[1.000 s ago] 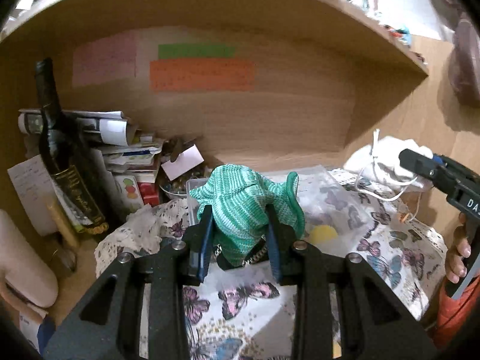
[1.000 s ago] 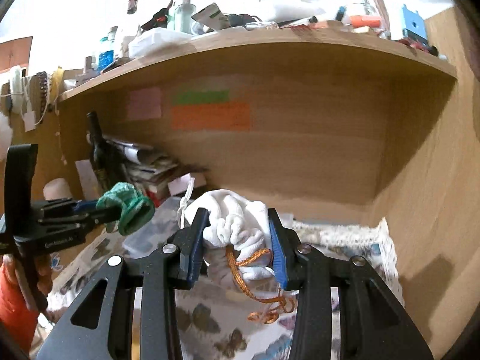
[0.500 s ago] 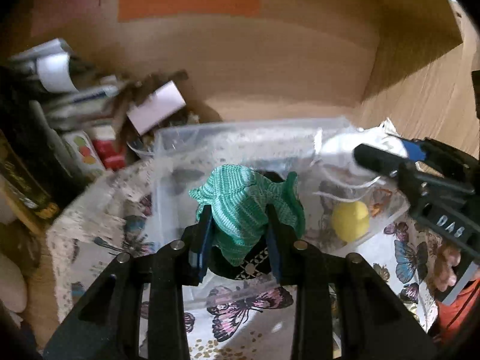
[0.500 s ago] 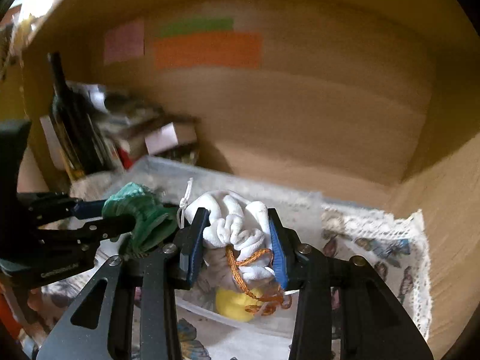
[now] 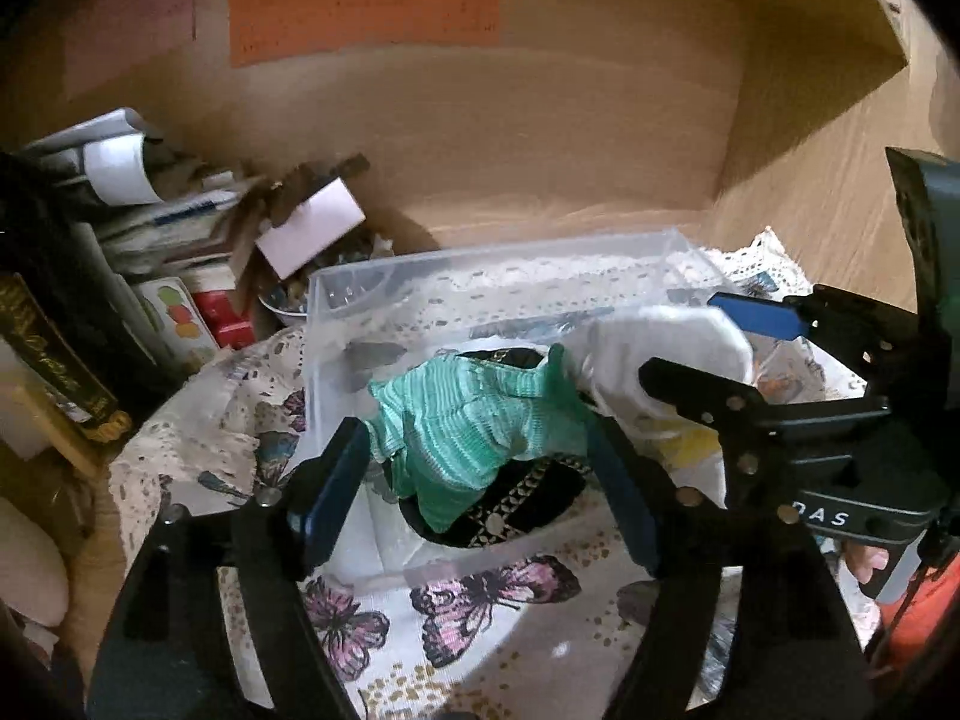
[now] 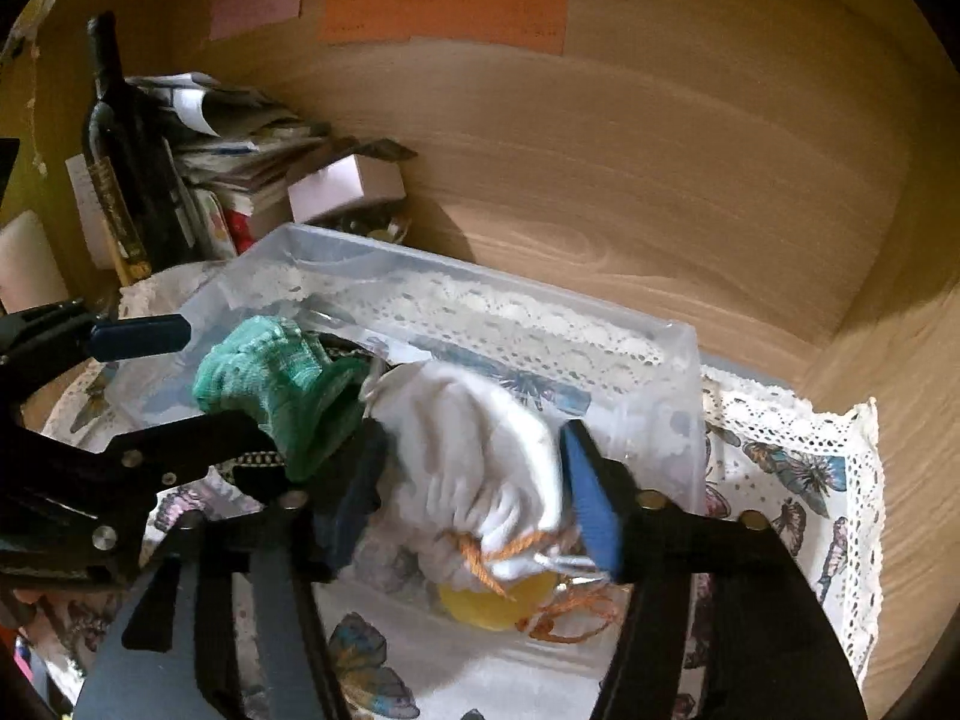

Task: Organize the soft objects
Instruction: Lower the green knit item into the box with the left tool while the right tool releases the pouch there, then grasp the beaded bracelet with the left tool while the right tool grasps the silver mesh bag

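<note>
Both pairs of tongs have gone from pinching their bundles to spread wide since half a second ago, and both have come lower over the clear plastic box [image 5: 336, 324]. The green knitted cloth [image 5: 474, 420] now lies loose in the box, slumped on a black piece with gold trim [image 5: 510, 510]. It sits directly ahead of the left tongs [image 5: 480, 480], between the blue pads but touching neither for certain; its long axis seems to run across the gap, from the left pad toward the right.

Just beside it, on its right, the white bundle [image 6: 480, 450] tied with orange cord [image 6: 480, 558] sits between the spread fingers of the right tongs [image 6: 474, 492], resting over a yellow ball [image 6: 498, 600]. Whether the right-hand pad [image 6: 591, 498] touches the bundle I cannot tell. In the left view the white bundle [image 5: 648, 354] meets the green cloth's far end.

Each bundle is nearest its own tongs, so the likely next move is a straight pull back and up, each hand clear of the box wall. The box stands on a butterfly-print cloth [image 5: 498, 606], with a dark bottle [image 6: 114, 162] and stacked papers [image 6: 240, 144] well off to the left.
</note>
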The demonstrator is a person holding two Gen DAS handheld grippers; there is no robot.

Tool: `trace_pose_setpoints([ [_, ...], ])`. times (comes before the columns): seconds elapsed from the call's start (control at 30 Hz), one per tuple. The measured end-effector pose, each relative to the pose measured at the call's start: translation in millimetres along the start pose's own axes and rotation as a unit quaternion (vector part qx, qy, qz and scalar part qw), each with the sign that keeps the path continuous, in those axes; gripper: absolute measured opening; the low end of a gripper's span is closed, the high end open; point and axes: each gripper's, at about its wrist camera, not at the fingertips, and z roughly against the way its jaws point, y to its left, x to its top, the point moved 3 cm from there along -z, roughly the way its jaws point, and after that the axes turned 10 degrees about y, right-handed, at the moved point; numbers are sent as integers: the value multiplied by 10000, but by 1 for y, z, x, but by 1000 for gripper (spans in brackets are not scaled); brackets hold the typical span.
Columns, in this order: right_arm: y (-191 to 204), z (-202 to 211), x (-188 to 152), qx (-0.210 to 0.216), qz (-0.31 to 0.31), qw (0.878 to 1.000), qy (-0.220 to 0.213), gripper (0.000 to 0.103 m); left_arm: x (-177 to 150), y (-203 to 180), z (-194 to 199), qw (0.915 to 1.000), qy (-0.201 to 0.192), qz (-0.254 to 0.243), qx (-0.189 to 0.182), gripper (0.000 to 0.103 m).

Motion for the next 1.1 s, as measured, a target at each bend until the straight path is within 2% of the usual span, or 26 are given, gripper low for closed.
trace_pose_setpoints([
  [0.03, -1, 4, 0, 2, -6, 10000, -47, 68, 0, 0, 5, 10000, -35, 29, -2, 84],
  [0.1, -2, 15, 0, -13, -15, 9998, -188, 79, -2, 1, 18, 9999, -128, 71, 60, 93],
  [0.2, -4, 41, -3, -66, -28, 9987, -512, 83, -5, 2, 42, 9989, -402, 96, 214, 100],
  [0.4, 0, 88, -15, -46, -1, 9947, -1030, 90, -23, 4, 83, 9964, -740, 54, 417, 103],
  [0.6, 3, 120, -41, 69, -37, 9913, -1315, 91, -51, 8, 96, 9961, -701, 101, 518, 103],
  [0.83, 11, 121, -72, 232, -115, 9931, -1141, 91, -97, 9, 80, 9983, -262, 195, 492, 103],
  [1.03, 26, 97, -103, 511, -94, 9967, -628, 91, -134, 6, 57, 9985, 182, 171, 482, 102],
  [1.07, 28, 93, -109, 554, -99, 9969, -546, 91, -137, 6, 55, 9986, 203, 203, 447, 102],
  [1.1, 31, 87, -114, 617, -100, 9972, -420, 91, -142, 6, 54, 9987, 232, 235, 396, 95],
])
